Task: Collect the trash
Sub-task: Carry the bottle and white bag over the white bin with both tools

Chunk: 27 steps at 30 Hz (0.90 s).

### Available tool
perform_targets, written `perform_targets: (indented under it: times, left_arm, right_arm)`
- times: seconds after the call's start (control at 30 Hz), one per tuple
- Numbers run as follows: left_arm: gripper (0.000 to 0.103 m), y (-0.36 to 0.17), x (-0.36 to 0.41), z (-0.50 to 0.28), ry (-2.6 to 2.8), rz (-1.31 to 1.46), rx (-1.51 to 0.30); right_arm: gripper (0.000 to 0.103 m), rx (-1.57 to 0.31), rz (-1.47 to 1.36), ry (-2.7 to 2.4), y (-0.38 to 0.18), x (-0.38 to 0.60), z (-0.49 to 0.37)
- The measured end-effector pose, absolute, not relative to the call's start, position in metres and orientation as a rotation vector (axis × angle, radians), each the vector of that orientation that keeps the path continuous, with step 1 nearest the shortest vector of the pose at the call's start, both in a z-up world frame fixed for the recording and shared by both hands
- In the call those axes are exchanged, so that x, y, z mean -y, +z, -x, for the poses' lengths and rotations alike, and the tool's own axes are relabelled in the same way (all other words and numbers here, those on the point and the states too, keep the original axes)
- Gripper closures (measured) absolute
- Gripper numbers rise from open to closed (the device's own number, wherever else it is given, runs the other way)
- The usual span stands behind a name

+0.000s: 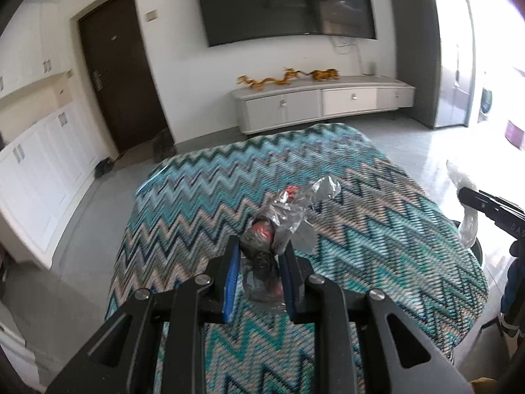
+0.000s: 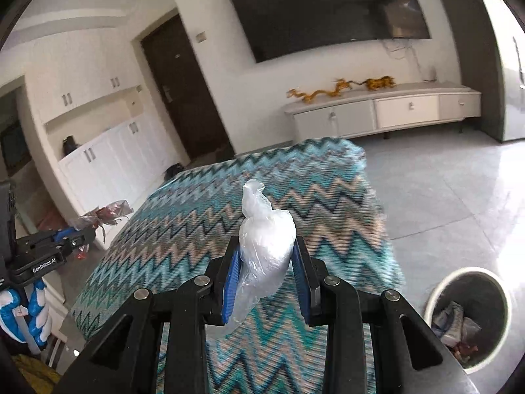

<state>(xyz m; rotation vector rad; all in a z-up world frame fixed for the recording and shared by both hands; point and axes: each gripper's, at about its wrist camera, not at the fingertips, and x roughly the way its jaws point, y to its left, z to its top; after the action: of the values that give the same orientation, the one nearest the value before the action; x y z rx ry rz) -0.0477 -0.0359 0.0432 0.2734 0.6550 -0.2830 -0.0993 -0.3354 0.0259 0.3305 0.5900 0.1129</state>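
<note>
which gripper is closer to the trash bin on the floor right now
Right. The right gripper, shut on a white plastic bag, has the trash bin just to its lower right; the left gripper is across the table.

Zigzag-patterned cloth [image 1: 203,197] over table; wall TV [image 1: 285,3]; gold dragon figure [image 1: 288,77] on low cabinet [image 1: 321,103]; dark door [image 1: 115,75].

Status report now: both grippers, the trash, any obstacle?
Left hand-held gripper shut on crumpled clear plastic wrapper. Right hand-held gripper shut on white plastic bag. Round white trash bin beside it; path open.
</note>
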Motion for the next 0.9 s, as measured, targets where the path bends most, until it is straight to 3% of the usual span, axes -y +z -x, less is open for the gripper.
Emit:
perform_targets:
  times: [0.9]
  left_arm:
    - [0.081,0.024,0.278,0.079,-0.720,-0.636,-0.565]
  right_arm:
    - [0.072,-0.617,-0.506,-0.282,-0.034,0.488,0.192]
